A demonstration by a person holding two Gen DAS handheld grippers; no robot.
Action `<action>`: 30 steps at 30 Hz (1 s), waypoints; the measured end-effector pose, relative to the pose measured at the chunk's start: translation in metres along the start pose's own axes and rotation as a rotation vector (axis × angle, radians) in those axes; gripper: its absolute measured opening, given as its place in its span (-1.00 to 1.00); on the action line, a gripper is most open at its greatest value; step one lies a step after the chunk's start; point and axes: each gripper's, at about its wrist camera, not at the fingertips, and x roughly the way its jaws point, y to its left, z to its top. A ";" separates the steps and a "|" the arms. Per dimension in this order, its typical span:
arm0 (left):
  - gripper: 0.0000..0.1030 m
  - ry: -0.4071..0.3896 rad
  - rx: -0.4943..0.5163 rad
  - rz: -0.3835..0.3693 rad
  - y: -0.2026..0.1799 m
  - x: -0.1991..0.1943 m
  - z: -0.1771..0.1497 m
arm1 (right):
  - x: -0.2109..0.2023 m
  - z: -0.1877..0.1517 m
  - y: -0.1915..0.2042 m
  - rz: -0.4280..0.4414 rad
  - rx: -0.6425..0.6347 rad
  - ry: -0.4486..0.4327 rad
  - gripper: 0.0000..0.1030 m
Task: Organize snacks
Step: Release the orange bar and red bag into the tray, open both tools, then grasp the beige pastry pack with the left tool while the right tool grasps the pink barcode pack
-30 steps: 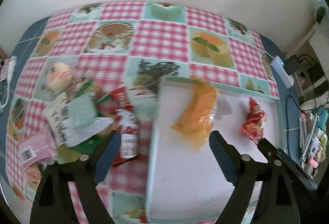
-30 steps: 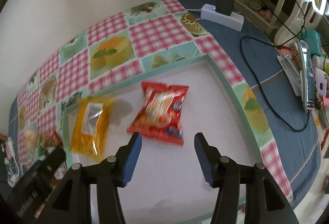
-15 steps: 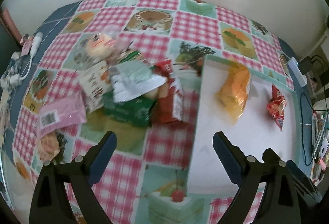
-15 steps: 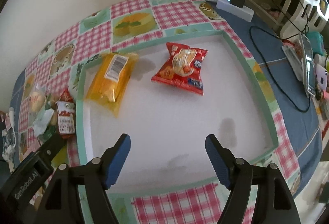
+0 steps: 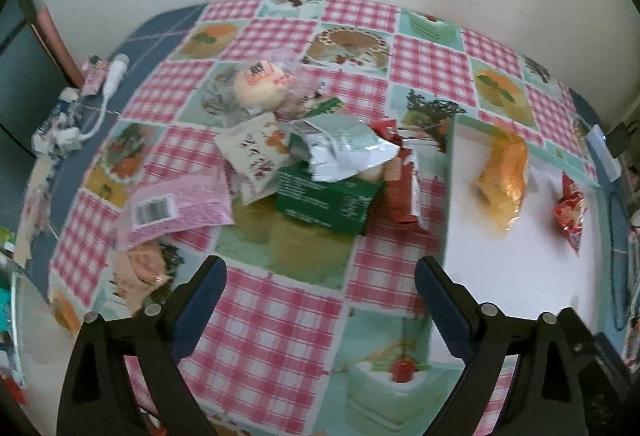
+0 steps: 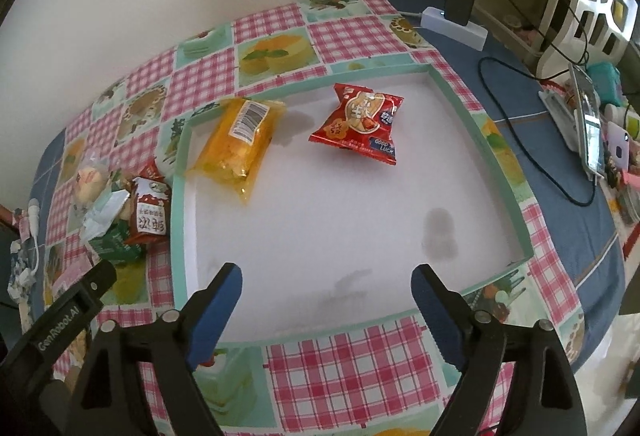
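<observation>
Our left gripper [image 5: 320, 292] hangs released over the worktop [image 5: 280, 320]; only its view shows the pink packet [image 5: 180, 205]. Our right gripper [image 6: 326, 290] is opening, nothing between its jaws (tray's [image 6: 178, 236] near edge); yellow bag [image 6: 240, 143] and red bag [image 6: 360, 123] lie by the tray's far edge.

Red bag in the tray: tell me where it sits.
In the right wrist view the red bag lies flat in the tray's far half, right of the yellow bag and apart from it.
</observation>
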 end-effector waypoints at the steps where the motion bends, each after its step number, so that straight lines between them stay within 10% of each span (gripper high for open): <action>1: 0.85 -0.008 0.005 0.011 0.001 -0.001 -0.001 | -0.001 -0.001 0.000 0.005 0.002 -0.002 1.00; 18: 0.85 -0.062 -0.045 0.114 0.036 -0.005 0.004 | -0.003 -0.003 0.012 0.085 -0.022 -0.041 1.00; 30: 0.85 -0.073 -0.203 0.053 0.094 -0.012 0.014 | -0.014 0.002 0.029 0.216 -0.033 -0.109 1.00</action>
